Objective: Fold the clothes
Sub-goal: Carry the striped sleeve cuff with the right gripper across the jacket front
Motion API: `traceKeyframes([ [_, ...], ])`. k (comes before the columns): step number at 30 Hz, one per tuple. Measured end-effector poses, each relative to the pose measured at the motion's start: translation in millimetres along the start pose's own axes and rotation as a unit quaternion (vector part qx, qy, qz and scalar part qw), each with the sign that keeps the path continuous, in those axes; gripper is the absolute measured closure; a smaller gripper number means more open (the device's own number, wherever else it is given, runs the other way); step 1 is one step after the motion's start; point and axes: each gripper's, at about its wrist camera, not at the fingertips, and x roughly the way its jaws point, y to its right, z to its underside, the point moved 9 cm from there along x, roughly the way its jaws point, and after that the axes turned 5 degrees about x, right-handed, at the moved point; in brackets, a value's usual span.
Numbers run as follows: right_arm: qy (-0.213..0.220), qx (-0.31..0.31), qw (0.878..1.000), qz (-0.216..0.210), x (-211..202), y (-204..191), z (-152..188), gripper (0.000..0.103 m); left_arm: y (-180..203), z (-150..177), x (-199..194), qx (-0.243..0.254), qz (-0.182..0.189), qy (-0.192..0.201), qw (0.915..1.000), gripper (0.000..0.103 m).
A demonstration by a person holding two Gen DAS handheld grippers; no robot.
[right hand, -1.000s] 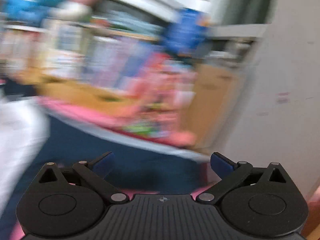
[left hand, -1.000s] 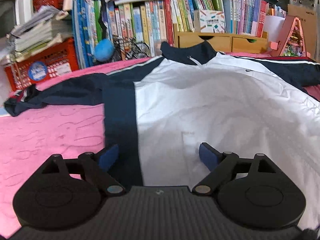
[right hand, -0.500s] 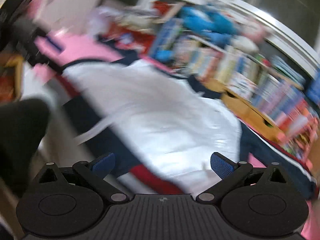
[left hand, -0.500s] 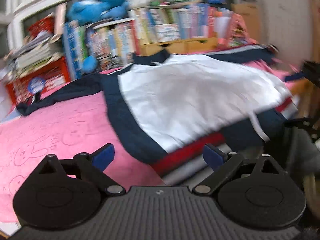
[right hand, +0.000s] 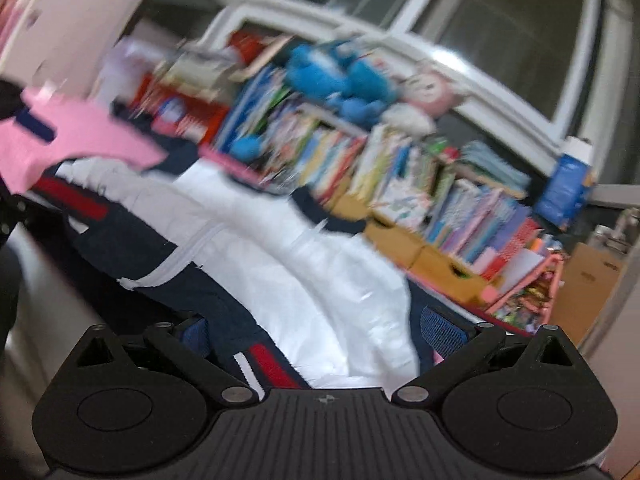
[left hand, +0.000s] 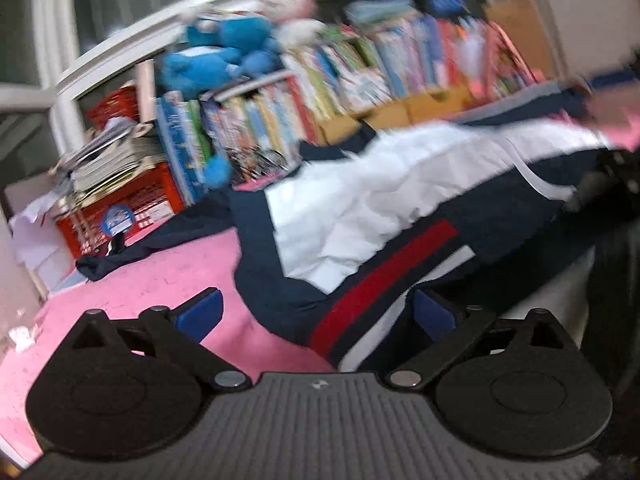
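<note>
Jacket (left hand: 360,200): spread flat, front down it seems, across the pink cover (left hand: 168,276); collar toward the books, hem hanging over the near edge; laid out this way, by judgement, so that sides and sleeves can be folded inward.
Colours: white centre panel, navy sides and sleeves, red and white bands at the hem (left hand: 380,280).
Fabric: thin, crinkled, slightly shiny; likely to slide and spring back when folded.
Sleeve (left hand: 132,248): navy, stretched out sideways along the cover, cuff near the red crate (left hand: 120,204).
Left tool (left hand: 316,312): wide, jaws just now spreading further; hem corner lying between the blue pads, not pinched.
Right tool (right hand: 316,332): wide; other hem corner between the pads, no pressure visible; seen also in the left view at the far right, blurred.
Placement of tools: one at each hem corner, by judgement ready to take both corners for the first fold.
Surface: pink cover, whether on a bed or a bench cannot be told.
Background: row of books (left hand: 340,92); blue plush toy (left hand: 216,52) on top; window frame behind.
</note>
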Motion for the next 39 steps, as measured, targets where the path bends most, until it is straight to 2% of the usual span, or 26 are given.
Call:
traceKeyframes([
  [3, 0.011, 0.023, 0.999, 0.020, -1, 14, -4, 0.000, -13, -5, 0, -0.013, -0.036, 0.006, 0.9992, 0.000],
  [6, 0.004, 0.036, 0.999, 0.026, -2, 22, 3, 0.000, -20, 0, -1, -0.014, -0.049, -0.001, 0.9987, 0.000],
  [8, -0.015, 0.012, 1.000, 0.021, -4, 16, 20, 0.000, -24, 5, -3, -0.010, -0.056, -0.005, 0.9984, 0.000],
  [12, -0.055, -0.038, 0.995, 0.080, -7, 28, 58, 0.000, -39, 13, -12, -0.010, -0.094, -0.016, 0.9954, 0.000],
  [14, -0.074, -0.057, 0.989, 0.110, -10, 37, 76, 0.000, -54, 12, -18, -0.022, -0.122, -0.016, 0.9921, 0.001],
  [15, -0.079, -0.039, 0.987, 0.131, -12, 53, 79, 0.000, -62, 12, -22, -0.027, -0.142, -0.017, 0.9893, 0.007],
  [16, -0.085, -0.021, 0.985, 0.152, -15, 69, 81, 0.000, -76, 11, -27, -0.030, -0.186, -0.023, 0.9818, 0.008],
  [17, -0.088, -0.002, 0.981, 0.172, -17, 84, 83, 0.000, -90, 11, -31, -0.045, -0.209, -0.028, 0.9765, 0.008],
  [20, -0.072, 0.054, 0.971, 0.223, -35, 127, 73, 0.000, -132, 19, -46, -0.149, -0.181, -0.032, 0.9715, 0.008],
  [22, -0.064, 0.084, 0.971, 0.213, -44, 142, 68, 0.000, -139, 24, -55, -0.194, -0.129, -0.013, 0.9723, 0.008],
  [25, -0.053, 0.105, 0.977, 0.179, -53, 138, 70, 0.000, -116, 25, -55, -0.184, -0.048, -0.012, 0.9816, 0.007],
  [27, -0.063, 0.097, 0.977, 0.177, -49, 131, 76, 0.000, -81, 19, -52, -0.144, 0.013, -0.008, 0.9894, 0.005],
  [29, -0.068, 0.090, 0.978, 0.174, -44, 125, 78, 0.000, -43, 12, -50, -0.096, 0.071, -0.001, 0.9928, 0.004],
  [32, -0.060, 0.101, 0.981, 0.155, -38, 117, 70, 0.000, 12, -5, -47, 0.013, 0.110, 0.030, 0.9934, 0.001],
  [34, -0.049, 0.119, 0.982, 0.141, -32, 118, 56, 0.000, 49, -17, -47, 0.091, 0.131, 0.060, 0.9853, 0.001],
  [36, -0.037, 0.136, 0.982, 0.129, -26, 120, 41, 0.000, 81, -27, -43, 0.145, 0.153, 0.088, 0.9736, 0.001],
  [38, -0.029, 0.150, 0.981, 0.121, -20, 124, 29, 0.000, 111, -32, -40, 0.172, 0.179, 0.105, 0.9630, 0.001],
  [39, -0.026, 0.157, 0.980, 0.118, -18, 126, 24, 0.000, 121, -34, -36, 0.176, 0.183, 0.107, 0.9613, 0.001],
])
